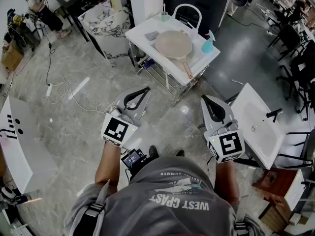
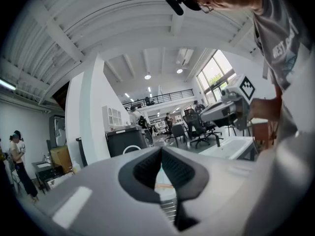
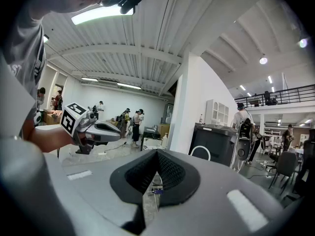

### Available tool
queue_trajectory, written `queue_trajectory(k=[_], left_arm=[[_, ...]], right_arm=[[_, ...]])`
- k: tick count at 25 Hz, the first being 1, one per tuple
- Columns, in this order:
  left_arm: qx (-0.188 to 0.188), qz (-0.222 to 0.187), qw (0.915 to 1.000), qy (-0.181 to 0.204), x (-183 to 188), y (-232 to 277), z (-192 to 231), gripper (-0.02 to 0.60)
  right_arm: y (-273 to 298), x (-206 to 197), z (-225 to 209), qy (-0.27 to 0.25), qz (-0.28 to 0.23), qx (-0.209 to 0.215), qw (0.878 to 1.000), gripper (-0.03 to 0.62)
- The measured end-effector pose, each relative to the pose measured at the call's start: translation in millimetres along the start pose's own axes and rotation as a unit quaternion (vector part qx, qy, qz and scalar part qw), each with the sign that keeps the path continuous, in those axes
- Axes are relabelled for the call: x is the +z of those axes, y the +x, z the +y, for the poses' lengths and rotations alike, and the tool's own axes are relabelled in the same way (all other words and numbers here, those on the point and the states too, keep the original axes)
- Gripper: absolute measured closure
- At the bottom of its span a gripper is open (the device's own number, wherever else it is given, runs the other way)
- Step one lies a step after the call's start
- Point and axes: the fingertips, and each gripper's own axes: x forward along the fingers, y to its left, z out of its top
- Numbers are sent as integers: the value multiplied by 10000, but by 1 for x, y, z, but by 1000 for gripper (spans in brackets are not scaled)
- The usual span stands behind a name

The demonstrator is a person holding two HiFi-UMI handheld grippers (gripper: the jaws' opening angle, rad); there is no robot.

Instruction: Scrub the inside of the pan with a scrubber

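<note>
Grey shirt of the person fills the bottom of the head view. Just ahead, L gripper and R gripper are held out side by side over the marble floor, well apart. Both have jaws pressed together w/ nothing btwn them. Further off stands a white table. The tan pan sits mid-surface, handle toward the near edge, w/ a grey pad just beside it on the left-corner side. Teal spray bottle is near the right corner, cup at the far edge. Both grippers are well short of the table.
</note>
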Motion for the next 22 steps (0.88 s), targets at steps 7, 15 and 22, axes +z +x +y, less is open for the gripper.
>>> queue_trajectory(k=[7, 15, 22], left_arm=[[-33, 21, 10000, -24, -3, -9, 1, 580], [-81, 58, 9999, -79, -11, -8, 3, 580], [-102, 77, 9998, -124, -19, -11, 15, 580]], right_arm=[[-2, 3, 9, 21, 3, -18, 10000, 595], [2, -2, 11, 88, 50, -63, 9999, 594], [15, -3, 15, 186, 63, -131, 9997, 592]])
